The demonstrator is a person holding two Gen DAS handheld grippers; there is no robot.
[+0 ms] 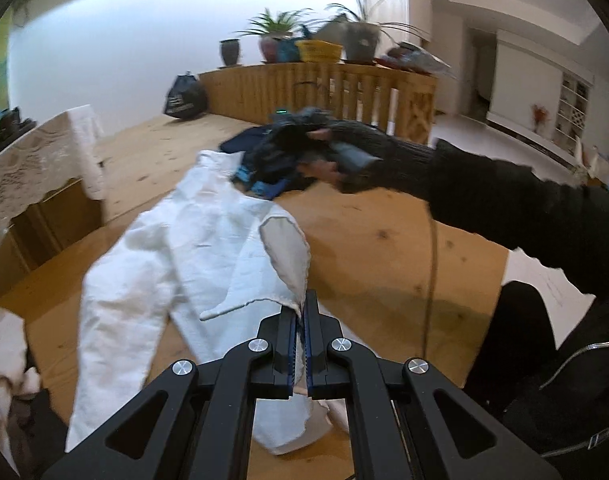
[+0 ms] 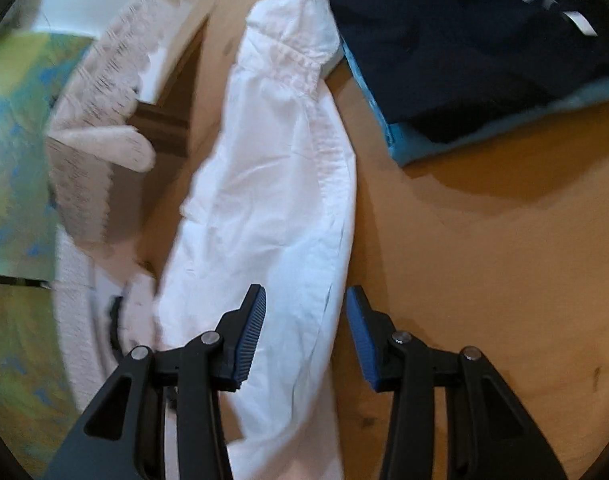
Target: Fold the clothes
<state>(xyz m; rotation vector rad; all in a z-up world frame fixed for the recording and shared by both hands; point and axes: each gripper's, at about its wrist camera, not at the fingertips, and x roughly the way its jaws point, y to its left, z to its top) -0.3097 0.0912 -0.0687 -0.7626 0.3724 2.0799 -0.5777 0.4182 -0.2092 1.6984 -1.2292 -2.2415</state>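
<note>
Your left hand-held gripper (image 1: 300, 312) is clamped on an edge of the white trousers (image 1: 176, 256), which lie stretched across the wooden worktop (image 1: 384, 248). Your right hand-held gripper (image 2: 306, 320) is spread wide above them, beside the dark folded pile (image 2: 464, 40).

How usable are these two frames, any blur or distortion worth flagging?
Left wrist view: strong fisheye bending with dark corners; the hand and far clothes are motion-blurred, while the left gripper shut on the white garment is sharp. Right wrist view: smeared along the left side, softer on the garment; right gripper sharp and open.
</note>
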